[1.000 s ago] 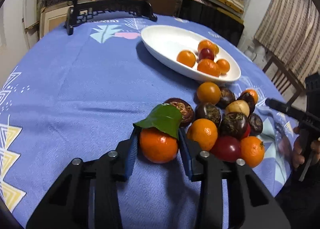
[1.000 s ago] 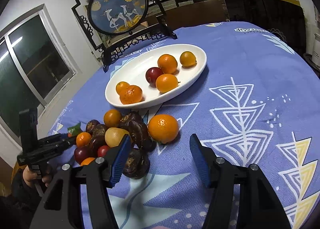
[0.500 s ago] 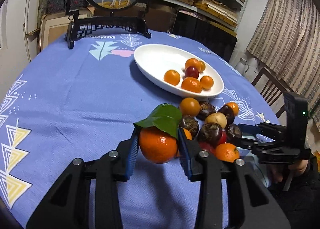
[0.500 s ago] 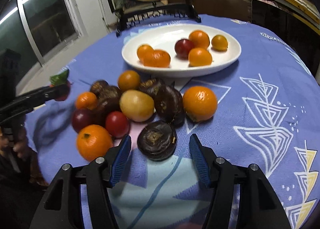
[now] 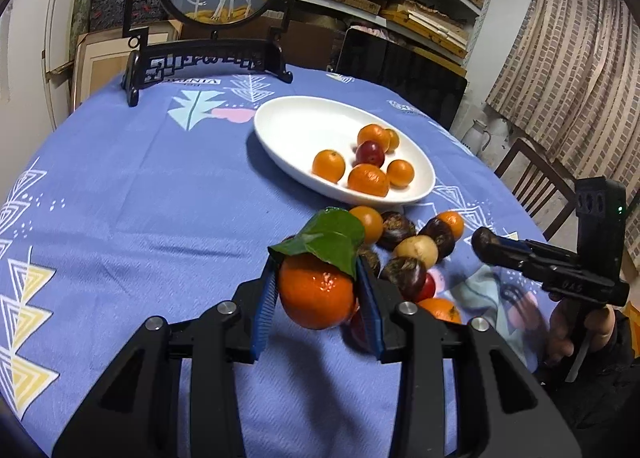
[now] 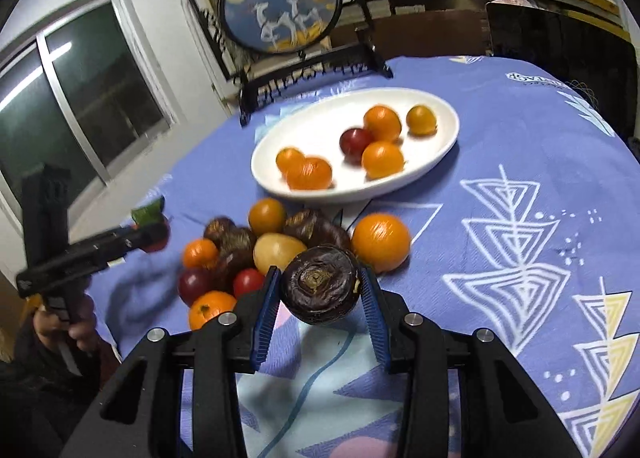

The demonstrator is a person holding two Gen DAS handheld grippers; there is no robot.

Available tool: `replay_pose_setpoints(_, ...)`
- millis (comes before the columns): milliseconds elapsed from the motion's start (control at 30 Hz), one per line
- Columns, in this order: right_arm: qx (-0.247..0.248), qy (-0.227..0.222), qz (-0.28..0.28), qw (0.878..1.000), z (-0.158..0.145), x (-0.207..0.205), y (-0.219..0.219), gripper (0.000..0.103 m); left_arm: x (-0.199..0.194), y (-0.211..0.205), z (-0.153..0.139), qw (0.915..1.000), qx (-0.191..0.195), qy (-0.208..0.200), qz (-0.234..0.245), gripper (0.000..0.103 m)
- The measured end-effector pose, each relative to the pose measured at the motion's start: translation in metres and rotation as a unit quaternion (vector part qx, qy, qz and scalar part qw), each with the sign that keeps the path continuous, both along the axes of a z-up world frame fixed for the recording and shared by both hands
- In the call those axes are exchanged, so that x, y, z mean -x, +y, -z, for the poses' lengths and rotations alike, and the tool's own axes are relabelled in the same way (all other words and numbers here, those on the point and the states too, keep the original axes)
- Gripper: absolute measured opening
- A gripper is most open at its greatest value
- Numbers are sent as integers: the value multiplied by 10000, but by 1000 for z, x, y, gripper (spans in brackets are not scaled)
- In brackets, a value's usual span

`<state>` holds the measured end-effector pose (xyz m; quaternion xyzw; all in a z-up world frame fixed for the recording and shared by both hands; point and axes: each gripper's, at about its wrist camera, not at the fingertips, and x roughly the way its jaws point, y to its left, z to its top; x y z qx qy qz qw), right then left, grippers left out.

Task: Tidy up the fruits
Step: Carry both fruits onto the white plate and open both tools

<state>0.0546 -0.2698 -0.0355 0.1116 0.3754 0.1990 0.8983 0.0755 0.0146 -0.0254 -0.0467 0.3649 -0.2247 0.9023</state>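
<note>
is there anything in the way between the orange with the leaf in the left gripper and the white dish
Yes, partly. The left gripper holds the orange above the cloth, and the loose fruit pile lies between it and the white dish. Carried at this height it should pass over; the dish's left half is bare.

My left gripper (image 5: 318,292) clamps an orange mandarin (image 5: 316,296) with a green leaf (image 5: 326,242) draped over its top, lifted clear of the desk (image 5: 140,185). My right gripper (image 6: 320,294) pinches a dark purple-brown, wrinkled round fruit (image 6: 320,284), its stem scar facing the camera. Below lies a loose pile (image 6: 256,242) of small oranges, dark fruits, red ones and a pale yellow one (image 6: 278,252), with a bigger orange (image 6: 380,242) at its edge. Just beyond, the white oval dish (image 6: 448,137) holds five orange fruits and one dark red.
</note>
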Motion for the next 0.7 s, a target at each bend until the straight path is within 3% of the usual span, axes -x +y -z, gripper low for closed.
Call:
replay_pose_setpoints(200, -305, 44, 173, 9994, -12, -22, -15, 41, -29, -21, -6, 9999, 59, 66, 124, 37)
replay_pose_setpoints(400, -280, -234, 89, 9993, -51, -64, -10, 41, -76, -44, -25, 9999, -42, -14, 130, 37)
replay_pose_setpoints(533, -307, -128, 30, 9994, -64, -99, 0, 41, -108, -60, -39, 9995, -219, -124, 171, 37)
replay_pose_setpoints(700, -167, 14, 126, 9998, -66, -129, 7, 41, -138, -67, -35, 9995, -260, 65, 183, 36)
